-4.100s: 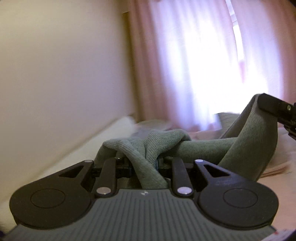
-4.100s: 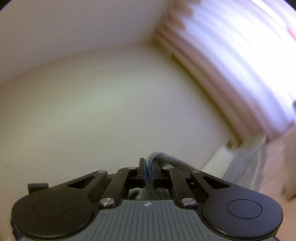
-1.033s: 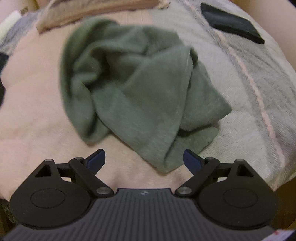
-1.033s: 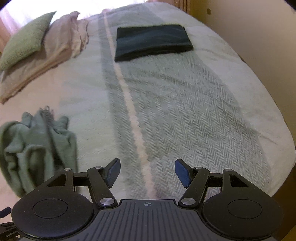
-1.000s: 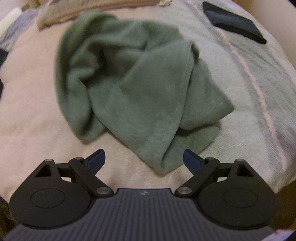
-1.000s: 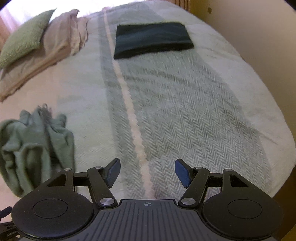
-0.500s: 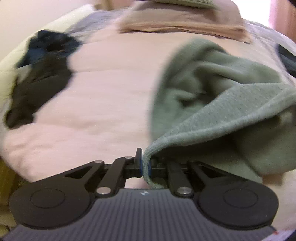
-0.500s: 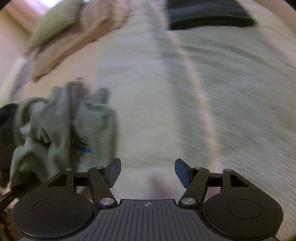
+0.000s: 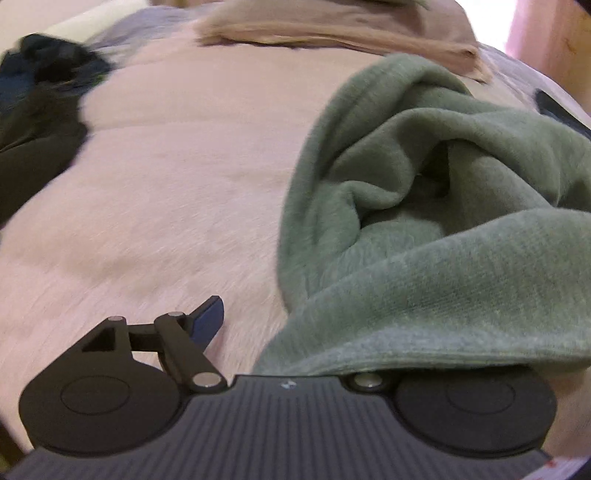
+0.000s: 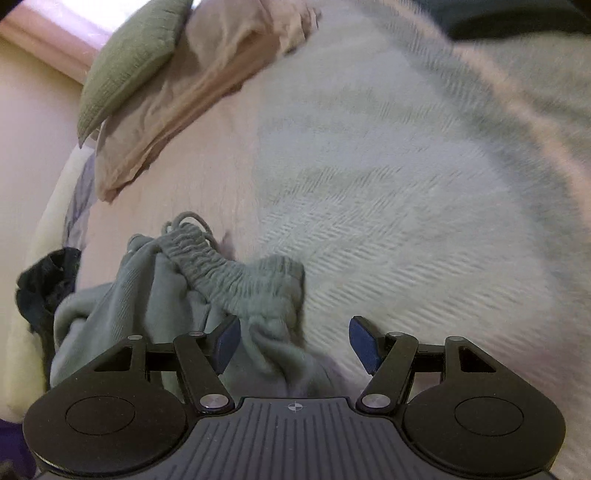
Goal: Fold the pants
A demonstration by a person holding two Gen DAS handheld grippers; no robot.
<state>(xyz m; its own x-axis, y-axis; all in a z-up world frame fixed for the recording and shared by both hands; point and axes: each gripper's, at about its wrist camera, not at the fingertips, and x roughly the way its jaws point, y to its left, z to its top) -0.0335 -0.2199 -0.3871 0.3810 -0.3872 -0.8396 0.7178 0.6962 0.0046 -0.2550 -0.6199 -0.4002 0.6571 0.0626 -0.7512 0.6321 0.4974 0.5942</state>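
Note:
The green knit pants (image 9: 424,221) lie crumpled on the pink blanket (image 9: 166,184), filling the right half of the left wrist view. My left gripper (image 9: 295,317) is open: its left finger (image 9: 207,317) stands spread wide on the blanket, while a fold of the pants drapes over and hides the right finger. In the right wrist view the gathered waistband (image 10: 240,284) and its drawstring (image 10: 188,218) lie just ahead of my right gripper (image 10: 295,341). That gripper is open, low over the pants, with loose green cloth between its fingers.
A dark heap of clothes (image 9: 37,110) lies at the left, also seen as black cloth (image 10: 48,280). A green pillow (image 10: 129,55) and a tan pillow (image 10: 192,85) sit at the bed head. Grey herringbone bedspread (image 10: 406,184) stretches right, with a dark folded garment (image 10: 517,18) far off.
My left gripper, shut on a pants edge half a second ago, has opened and the fabric now lies over its right finger. My right gripper has moved left and down onto the pants.

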